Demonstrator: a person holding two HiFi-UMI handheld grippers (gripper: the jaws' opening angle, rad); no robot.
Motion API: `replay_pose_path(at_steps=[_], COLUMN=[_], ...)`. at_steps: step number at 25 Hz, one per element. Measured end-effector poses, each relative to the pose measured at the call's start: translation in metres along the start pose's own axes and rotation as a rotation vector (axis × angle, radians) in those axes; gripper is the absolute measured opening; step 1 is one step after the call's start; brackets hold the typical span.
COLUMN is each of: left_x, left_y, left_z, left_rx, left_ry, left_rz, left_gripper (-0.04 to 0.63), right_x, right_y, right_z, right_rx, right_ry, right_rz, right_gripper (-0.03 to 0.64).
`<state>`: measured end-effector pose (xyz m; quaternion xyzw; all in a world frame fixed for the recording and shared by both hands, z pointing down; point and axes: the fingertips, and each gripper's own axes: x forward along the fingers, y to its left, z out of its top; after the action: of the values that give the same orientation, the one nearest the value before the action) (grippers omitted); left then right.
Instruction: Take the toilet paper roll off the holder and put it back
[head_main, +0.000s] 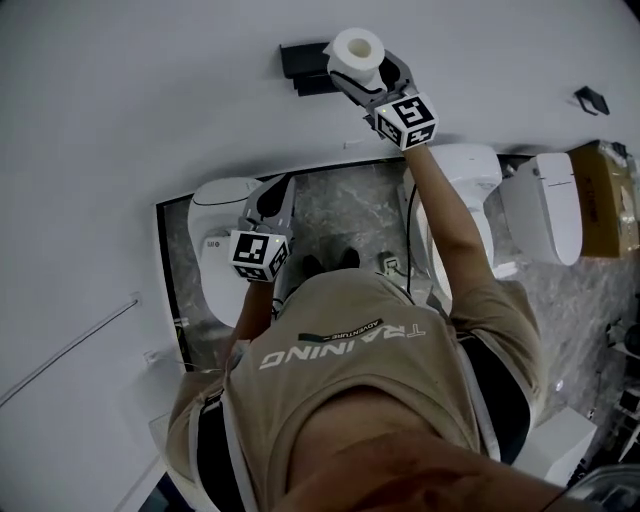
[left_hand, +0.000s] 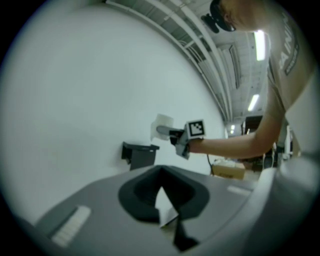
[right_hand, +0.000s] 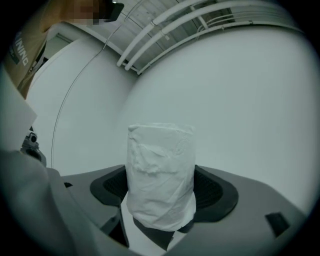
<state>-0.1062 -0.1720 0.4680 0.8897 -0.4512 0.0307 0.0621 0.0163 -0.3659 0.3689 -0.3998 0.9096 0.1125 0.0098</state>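
Note:
The white toilet paper roll (head_main: 357, 48) stands upright between the jaws of my right gripper (head_main: 365, 72), which is shut on it. It is held out against the white wall, just right of the black holder (head_main: 305, 65) and apart from it. The right gripper view is filled by the roll (right_hand: 160, 175), its lower part pinched by the right gripper (right_hand: 160, 222). My left gripper (head_main: 272, 195) hangs low above a toilet, jaws together and holding nothing. In the left gripper view, the holder (left_hand: 137, 152), the roll (left_hand: 161, 125) and the right gripper (left_hand: 167, 131) show beyond the left gripper (left_hand: 167, 220).
White toilets stand along the wall on a marble floor: one under my left gripper (head_main: 222, 205), two to the right (head_main: 470, 165) (head_main: 545, 205). A cardboard box (head_main: 607, 200) sits far right. A small black fitting (head_main: 592, 98) and a thin metal bar (head_main: 70, 345) are on the wall.

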Motion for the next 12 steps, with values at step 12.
replay_pose_path(at_steps=[12], left_x=[0.004], left_y=[0.017], left_z=[-0.004], left_rx=[0.006], left_ry=[0.014], left_rz=[0.012], left_gripper=[0.000], right_x=[0.078], right_y=[-0.048], right_z=[-0.056], right_rx=[0.065], right_ry=[0.120], right_rz=[-0.035], right_gripper=[0.351])
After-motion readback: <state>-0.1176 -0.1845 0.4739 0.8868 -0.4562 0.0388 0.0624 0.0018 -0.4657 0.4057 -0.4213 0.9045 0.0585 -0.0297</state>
